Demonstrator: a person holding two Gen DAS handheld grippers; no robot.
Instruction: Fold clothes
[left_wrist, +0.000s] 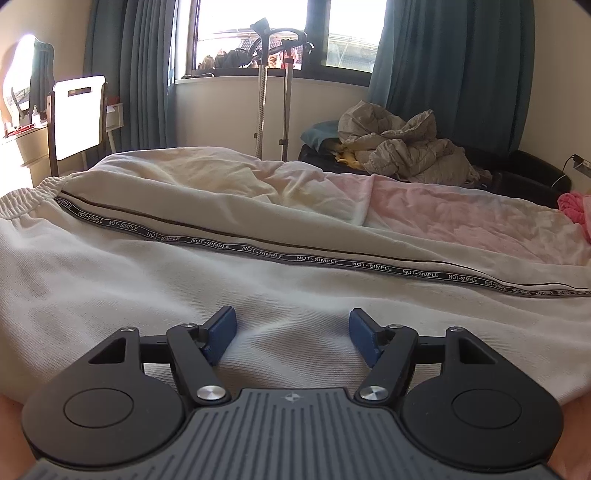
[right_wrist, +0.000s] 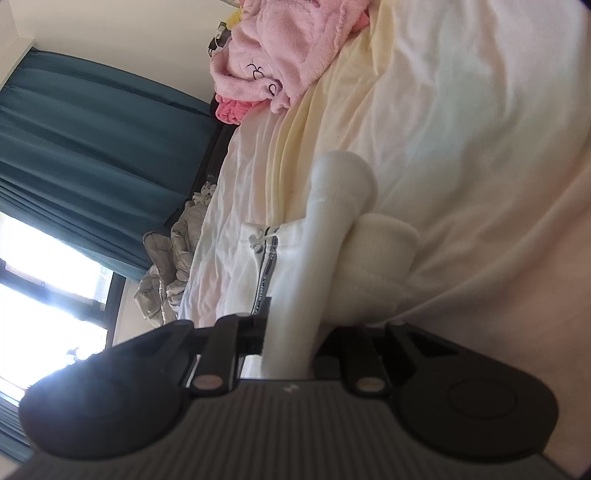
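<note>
Bedding is filling both views: I am looking across a bed sheet (left_wrist: 461, 218) of cream and pale pink, with white trousers (left_wrist: 147, 280) lying spread over its near side. Along the trousers a dark tape (left_wrist: 280, 254) is running from the elastic waistband toward the right, and I am reading "NOT-SIMPLE" repeated along it in white letters. My left gripper (left_wrist: 292, 334) is pointing forward and somewhat downward over the white cloth, sitting level in the view, its blue pads (left_wrist: 221, 332) standing well apart with nothing between them but the fabric lying underneath; I cannot tell whether the tips are touching it. My right gripper (right_wrist: 288, 332) is rolling the view steeply to one side, so the curtain (right_wrist: 92, 147) and window are leaning across the left of its picture. Its jaws are nearly closed and pinching a ribbed white cuff (right_wrist: 306, 273) of the trousers, which is running out from between them and bunching just beyond. Beside that cuff I am seeing the same printed tape and a white drawcord, the lettering too small to read there. A pink fleece garment (right_wrist: 266, 55) is lying heaped at the far end of the bed, with small black embroidered marks I cannot make out.
</note>
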